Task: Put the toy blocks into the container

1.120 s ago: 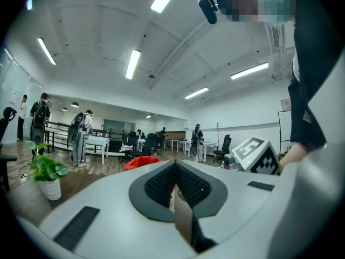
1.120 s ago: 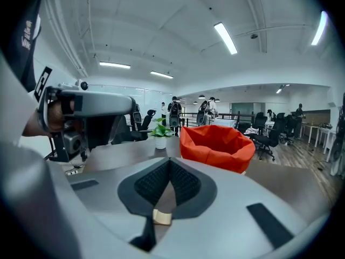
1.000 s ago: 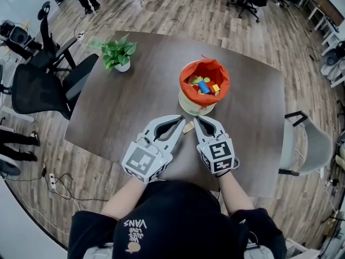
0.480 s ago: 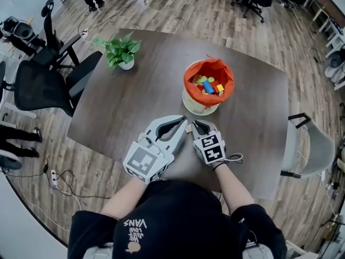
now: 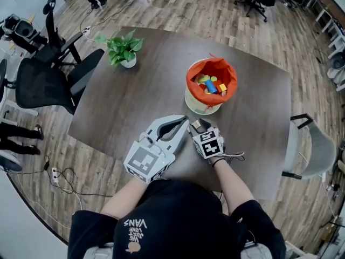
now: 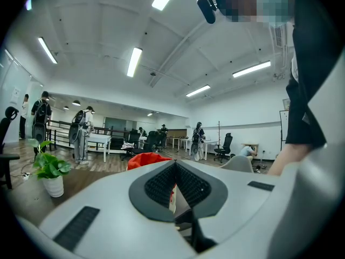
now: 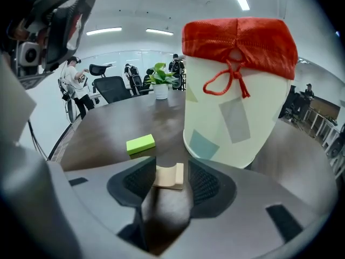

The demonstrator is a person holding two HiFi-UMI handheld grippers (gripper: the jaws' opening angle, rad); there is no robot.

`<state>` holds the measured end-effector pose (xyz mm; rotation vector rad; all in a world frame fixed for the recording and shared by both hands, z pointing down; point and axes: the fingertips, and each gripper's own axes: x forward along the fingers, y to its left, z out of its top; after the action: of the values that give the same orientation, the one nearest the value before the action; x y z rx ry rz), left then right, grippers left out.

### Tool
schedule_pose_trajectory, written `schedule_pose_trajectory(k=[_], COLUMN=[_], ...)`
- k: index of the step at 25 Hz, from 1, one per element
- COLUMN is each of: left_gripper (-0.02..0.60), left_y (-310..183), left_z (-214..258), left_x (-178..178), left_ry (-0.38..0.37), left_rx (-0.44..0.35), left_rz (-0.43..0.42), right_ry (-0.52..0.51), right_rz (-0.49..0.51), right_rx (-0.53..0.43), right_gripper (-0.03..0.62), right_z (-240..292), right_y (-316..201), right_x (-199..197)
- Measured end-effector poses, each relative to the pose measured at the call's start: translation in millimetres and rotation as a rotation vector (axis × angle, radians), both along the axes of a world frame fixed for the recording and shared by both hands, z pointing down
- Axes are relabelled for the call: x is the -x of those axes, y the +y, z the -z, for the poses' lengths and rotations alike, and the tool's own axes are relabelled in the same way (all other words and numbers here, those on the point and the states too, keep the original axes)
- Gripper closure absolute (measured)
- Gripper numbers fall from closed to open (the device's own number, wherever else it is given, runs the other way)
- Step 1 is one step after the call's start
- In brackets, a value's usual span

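A cream bucket with a red cloth liner (image 5: 198, 104) stands on the dark table (image 5: 135, 101) and holds several coloured blocks. In the right gripper view it (image 7: 237, 117) rises just beyond my jaws. My right gripper (image 5: 195, 124) points steeply down in front of the bucket, and its jaws are opening. A tan arched block (image 7: 168, 178) lies on the table between its pads (image 7: 207, 182), which stand slightly apart from it. A green block (image 7: 140, 143) lies a little farther off to the left. My left gripper (image 5: 185, 118) hovers beside the right one, shut and empty.
A potted plant (image 5: 124, 50) stands at the table's far left corner. A black office chair (image 5: 43, 85) is off the left edge and a grey chair (image 5: 312, 144) off the right edge. People stand in the room behind (image 6: 81, 134).
My right gripper has tipped steeply downward and closed in on the tan block. The left gripper has barely moved.
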<state>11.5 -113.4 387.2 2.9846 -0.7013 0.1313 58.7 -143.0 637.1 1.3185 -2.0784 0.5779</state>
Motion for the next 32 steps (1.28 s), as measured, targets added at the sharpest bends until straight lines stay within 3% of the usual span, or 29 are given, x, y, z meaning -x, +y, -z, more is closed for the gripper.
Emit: schedule_pose_trajectory(k=[7,11,27,32], left_gripper=[0.571,0.571,0.571,0.571], left_y=[-1.6,-0.9,2.0,1.4], left_z=[0.3,-0.9,1.0,0.2], left_x=[3.0,3.6,3.8,3.7], left_ry=[0.0,-0.002,-0.003,-0.003], left_rx=[0.007,0.013,0.0,0.001], left_rz=[0.003,0.008,0.003,-0.001], right_ry=[0.001,0.015,-0.004,-0.017], right_rz=[-0.022,-0.024,-0.002,0.002], right_rx=[0.052,0.079,0.028,-0.029], right_gripper=[0.418,0.488,0.525,0.526], right_z=[-10.0,-18.0,-2.2,21.7], right_y=[-1.1,2.6,2.3,1.3], right_x=[-3.7,-6.8,-4.0,-4.1])
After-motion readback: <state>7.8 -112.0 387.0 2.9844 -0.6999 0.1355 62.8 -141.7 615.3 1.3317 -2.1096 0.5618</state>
